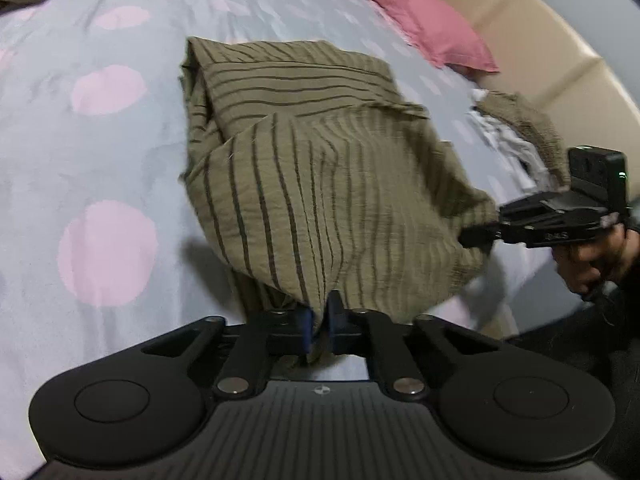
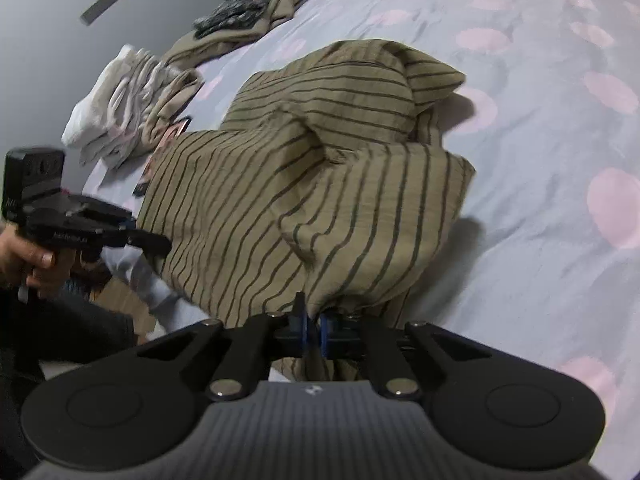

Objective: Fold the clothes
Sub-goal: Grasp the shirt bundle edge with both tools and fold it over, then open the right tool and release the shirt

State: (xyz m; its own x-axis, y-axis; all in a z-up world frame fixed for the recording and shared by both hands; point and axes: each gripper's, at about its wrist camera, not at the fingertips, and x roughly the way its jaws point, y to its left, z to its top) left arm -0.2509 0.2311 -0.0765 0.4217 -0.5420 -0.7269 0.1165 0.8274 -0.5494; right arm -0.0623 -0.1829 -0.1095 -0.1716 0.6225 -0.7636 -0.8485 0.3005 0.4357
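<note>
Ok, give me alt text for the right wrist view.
The right hand-held gripper pinches an olive striped garment over a spotted bedsheet; the left hand-held gripper grips its other edge, with white clothes piled behind.

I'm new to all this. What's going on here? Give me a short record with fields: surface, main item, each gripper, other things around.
surface: pale blue bedspread with pink dots
main item: olive-brown garment with dark stripes, partly folded, near edge lifted
left gripper: shut on the garment's near edge
right gripper: shut on the same garment's edge
other things: pink pillow by a beige padded headboard; crumpled white cloth; dark patterned clothes on a tan one
</note>
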